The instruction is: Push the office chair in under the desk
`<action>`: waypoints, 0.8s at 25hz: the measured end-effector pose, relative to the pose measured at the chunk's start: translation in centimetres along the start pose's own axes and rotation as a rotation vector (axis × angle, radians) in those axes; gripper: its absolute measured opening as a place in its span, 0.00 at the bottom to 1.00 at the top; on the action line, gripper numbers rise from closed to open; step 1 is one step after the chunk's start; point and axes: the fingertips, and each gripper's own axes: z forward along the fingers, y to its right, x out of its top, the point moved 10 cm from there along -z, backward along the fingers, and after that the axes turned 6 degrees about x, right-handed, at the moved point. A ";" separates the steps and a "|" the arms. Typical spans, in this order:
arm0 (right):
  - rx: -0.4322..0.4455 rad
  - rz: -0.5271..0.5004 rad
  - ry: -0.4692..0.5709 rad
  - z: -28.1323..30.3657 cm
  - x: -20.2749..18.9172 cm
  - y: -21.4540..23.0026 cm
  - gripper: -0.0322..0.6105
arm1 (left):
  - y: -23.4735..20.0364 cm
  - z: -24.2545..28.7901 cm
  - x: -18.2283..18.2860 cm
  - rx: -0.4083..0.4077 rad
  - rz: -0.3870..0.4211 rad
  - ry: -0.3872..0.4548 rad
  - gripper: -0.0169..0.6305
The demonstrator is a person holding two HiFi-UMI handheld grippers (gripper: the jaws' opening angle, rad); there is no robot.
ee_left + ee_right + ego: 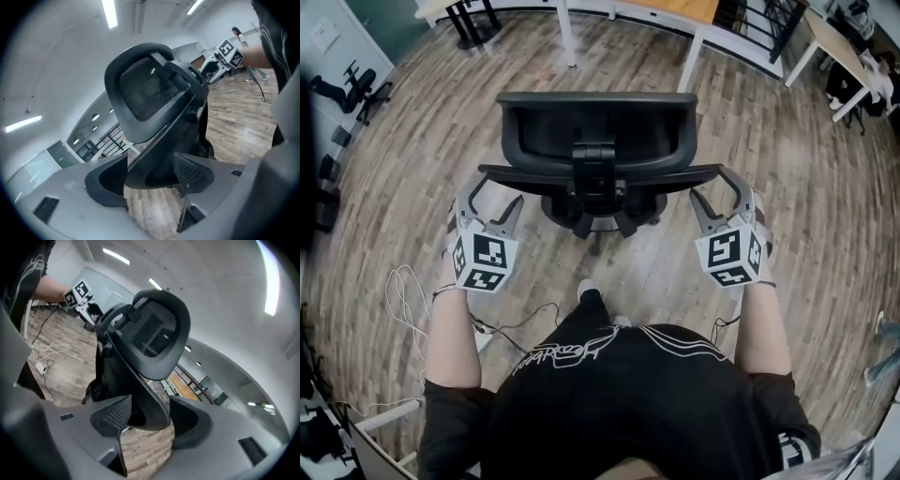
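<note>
A black office chair (596, 141) stands in front of me on the wood floor, its back turned to me. The desk (670, 11), wood-topped with white legs, is beyond it at the top of the head view. My left gripper (494, 192) is at the left end of the backrest's rear bar (525, 172), and my right gripper (717, 187) is at the right end. In the left gripper view the chair's back (145, 89) rises ahead, and its edge runs between the open jaws of the left gripper (150, 183). The right gripper (150, 420) straddles the same backrest (157, 329), with a gap beside the pads.
White cables (408, 300) trail on the floor at my left. Black equipment (356, 89) sits at the far left, and another desk (839, 47) stands at the top right. My shoe (589, 289) is just behind the chair's base.
</note>
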 end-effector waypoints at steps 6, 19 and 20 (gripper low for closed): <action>-0.016 -0.111 -0.070 1.8 0.3 -0.1 0.45 | -1.0 2.7 -0.5 -0.017 0.093 0.024 0.47; 0.020 -0.119 -0.101 2.7 0.5 0.2 0.45 | -1.7 5.3 -0.8 -0.086 0.210 0.013 0.45; 0.019 -0.118 -0.102 2.9 0.5 0.2 0.45 | -1.9 5.5 -0.9 -0.089 0.211 0.016 0.45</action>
